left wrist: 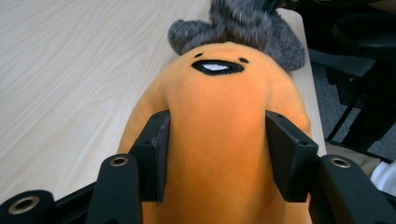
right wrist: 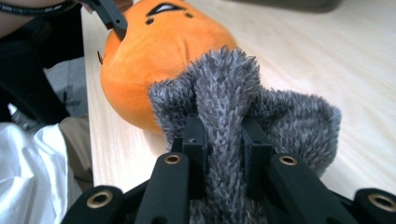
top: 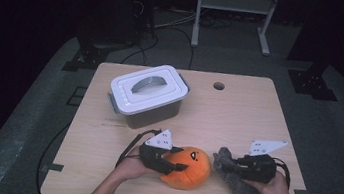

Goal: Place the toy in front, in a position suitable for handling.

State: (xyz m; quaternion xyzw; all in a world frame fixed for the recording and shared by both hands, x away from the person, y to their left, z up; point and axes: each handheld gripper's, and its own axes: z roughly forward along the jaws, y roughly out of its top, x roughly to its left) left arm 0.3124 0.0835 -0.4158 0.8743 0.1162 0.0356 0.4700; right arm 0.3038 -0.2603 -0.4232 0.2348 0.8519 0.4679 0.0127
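Progress: both soft toys are gripped and both rest on the table (top: 238,111); neither is lifted. The storage box's lid is on. If the toys are bound for the box, as seems likely, opening it and stowing both remain to be done.

Item, count one: storage box (top: 147,96), white lid with grey handle, grey latches at its ends. It stands beyond the left gripper, well apart from it.

Item, count one: left gripper (top: 178,167), jaws partly drawn in, pads pressing into the flanks of the orange plush.

Item, count one: orange plush (left wrist: 219,116), round, black stitched face pointing away from the left gripper. It sits between that gripper's jaws, with the grey toy just beyond it.

Item, count one: grey plush (right wrist: 243,107), shaggy. A fold of it is pinched in the right gripper.

Item, count one: right gripper (right wrist: 223,140), jaws pressed tight on the grey fur. The orange plush lies just ahead of it.

Totals: one box, two toys, two grippers.
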